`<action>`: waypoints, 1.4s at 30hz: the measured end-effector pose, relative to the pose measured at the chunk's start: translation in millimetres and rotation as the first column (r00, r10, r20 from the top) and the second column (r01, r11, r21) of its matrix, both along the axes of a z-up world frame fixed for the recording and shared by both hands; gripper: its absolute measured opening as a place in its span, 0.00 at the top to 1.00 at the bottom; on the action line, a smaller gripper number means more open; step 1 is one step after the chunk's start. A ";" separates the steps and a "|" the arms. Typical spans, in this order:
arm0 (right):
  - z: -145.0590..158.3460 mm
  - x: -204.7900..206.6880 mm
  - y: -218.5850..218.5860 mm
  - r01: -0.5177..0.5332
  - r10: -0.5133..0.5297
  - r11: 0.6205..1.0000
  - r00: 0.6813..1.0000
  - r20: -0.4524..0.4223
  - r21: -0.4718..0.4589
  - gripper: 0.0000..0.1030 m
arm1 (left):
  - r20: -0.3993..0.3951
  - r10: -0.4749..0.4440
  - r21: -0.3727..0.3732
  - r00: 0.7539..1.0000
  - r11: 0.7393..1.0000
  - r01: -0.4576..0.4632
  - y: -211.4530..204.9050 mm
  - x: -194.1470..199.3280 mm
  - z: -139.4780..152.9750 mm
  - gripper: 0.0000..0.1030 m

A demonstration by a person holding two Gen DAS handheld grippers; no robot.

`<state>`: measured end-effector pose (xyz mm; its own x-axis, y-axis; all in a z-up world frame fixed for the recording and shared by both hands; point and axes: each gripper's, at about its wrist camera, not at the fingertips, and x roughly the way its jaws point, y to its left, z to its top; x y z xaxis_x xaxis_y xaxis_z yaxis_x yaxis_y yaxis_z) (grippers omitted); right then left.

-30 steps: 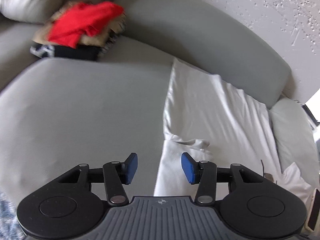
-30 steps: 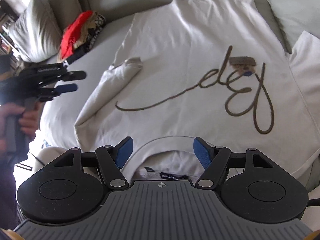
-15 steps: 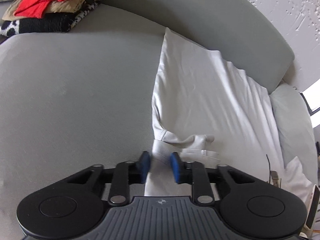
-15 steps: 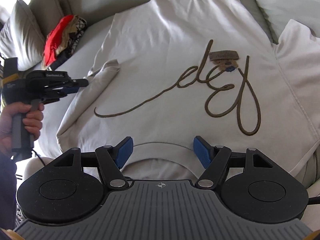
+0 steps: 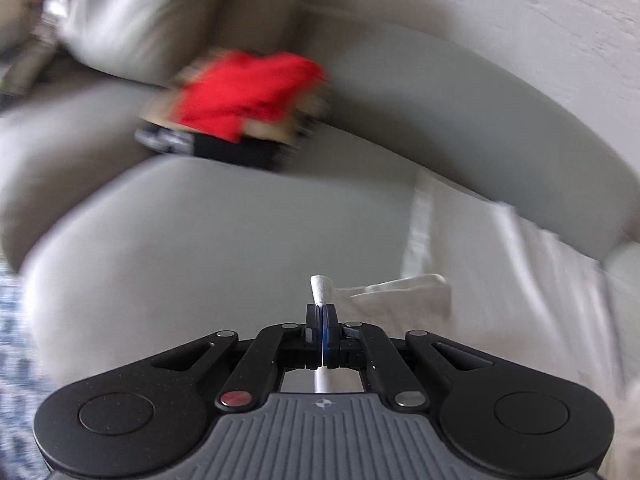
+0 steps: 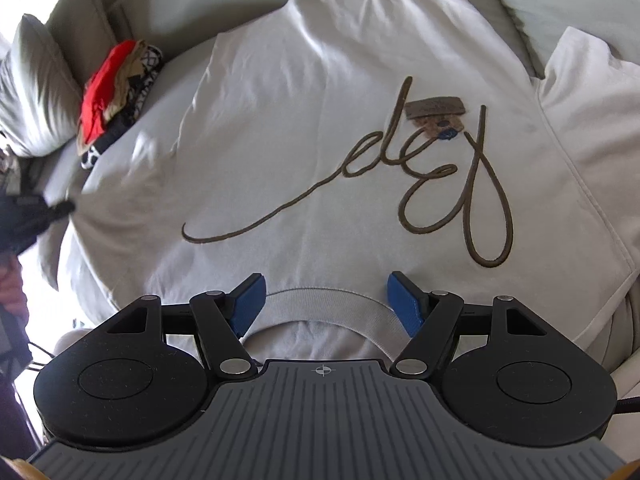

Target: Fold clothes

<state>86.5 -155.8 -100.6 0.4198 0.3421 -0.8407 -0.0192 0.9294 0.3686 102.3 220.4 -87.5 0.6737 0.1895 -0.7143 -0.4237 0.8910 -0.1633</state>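
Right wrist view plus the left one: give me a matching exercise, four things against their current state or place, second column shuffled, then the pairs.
Column one:
1. left tongs
2. right tongs
3. red garment
4. white T-shirt

Column two:
A. spread flat on the sofa, script design facing up
B. open, above the collar
C. on top of a pile at the sofa's corner
D. shut on a fold of white fabric

Pairs: 1-D, 2-B, 3-C, 4-A
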 end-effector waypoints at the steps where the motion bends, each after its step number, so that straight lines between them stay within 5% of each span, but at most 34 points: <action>1: 0.3 -0.7 -0.2 0.001 -0.001 1.000 1.000 0.001 0.000 0.29 | -0.015 0.043 0.010 0.999 0.999 -0.043 6.7 -3.3 -2.2 1.00; 6: 4.6 -6.5 -5.1 -0.004 0.004 1.000 1.000 0.008 0.006 0.27 | -0.132 0.118 -0.017 0.984 0.992 -0.121 23.3 -1.5 -28.4 1.00; 9: 8.4 -12.0 -9.8 -0.002 0.002 1.000 1.000 0.017 0.011 0.27 | -0.137 0.126 -0.031 0.983 0.991 -0.131 21.9 -0.5 -27.6 0.96; 13: 16.8 -25.1 -19.0 -0.003 0.003 1.000 0.999 0.051 0.013 0.27 | -0.120 0.125 0.045 0.985 0.992 -0.120 7.8 -8.8 -7.0 0.89; 21: 30.2 -50.1 -42.8 0.003 -0.006 0.999 0.995 0.096 0.039 0.27 | -0.066 -0.103 0.042 0.993 0.994 0.105 -54.3 -52.3 26.1 0.65; 28: 33.5 -63.3 -73.7 0.060 -0.068 0.996 0.991 0.116 0.072 0.26 | -0.085 -0.269 0.036 0.959 0.961 0.273 -120.0 -71.2 20.9 0.59; 36: 16.5 -65.9 -100.7 0.136 -0.142 0.988 0.986 0.084 0.077 0.26 | -0.161 -0.310 0.065 0.937 0.944 0.323 -152.5 -64.1 -4.1 0.57; 42: 12.6 -62.5 -94.9 0.134 -0.129 0.991 0.984 0.126 -0.028 0.55 | -0.183 -0.333 0.135 0.925 0.924 0.359 -168.3 -62.3 -10.3 0.54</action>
